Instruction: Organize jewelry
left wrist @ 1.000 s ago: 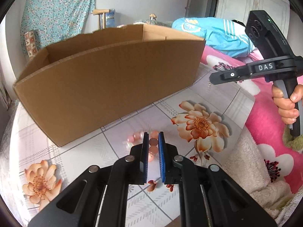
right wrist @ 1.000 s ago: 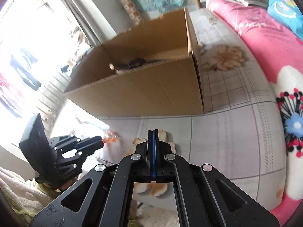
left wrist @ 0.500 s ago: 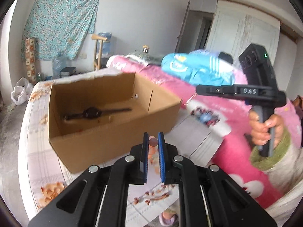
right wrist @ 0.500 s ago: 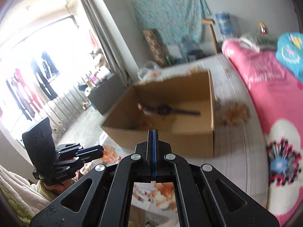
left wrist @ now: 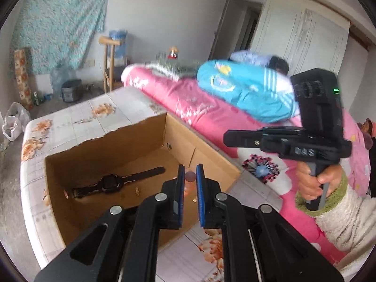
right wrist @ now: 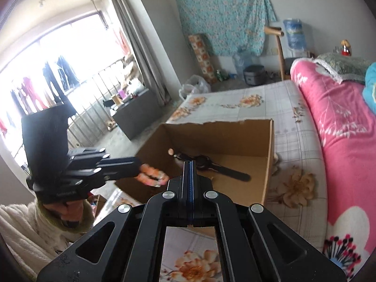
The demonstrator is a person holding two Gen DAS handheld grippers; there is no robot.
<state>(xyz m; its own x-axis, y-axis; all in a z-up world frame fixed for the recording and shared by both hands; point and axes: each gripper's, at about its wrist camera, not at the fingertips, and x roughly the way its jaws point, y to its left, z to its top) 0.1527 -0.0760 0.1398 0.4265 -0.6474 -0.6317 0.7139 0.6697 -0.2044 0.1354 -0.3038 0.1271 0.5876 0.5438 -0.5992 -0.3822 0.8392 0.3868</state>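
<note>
So, left claw [left wrist: 189,176] clamped narrow on a beaded bracelet [right wrist: 152,176], peach and pink beads poking out past the blue pads, held up in the air over the near edge of the cardboard box [left wrist: 211,162]. Right claw [right wrist: 188,164] pinched fully shut with nothing in it, pointing down toward the same box. Inside the box: a black watch [left wrist: 110,184] lying flat on the bottom, strap stretched out, plus a couple of tiny bits near it, too small to tell what. Box sitting on a bed [right wrist: 293,108] with a flowery checked sheet, just beside a pink blanket [right wrist: 340,129]. Fuzzy white sleeve [left wrist: 340,225] with a green cuff on the arm holding the right tool.
</note>
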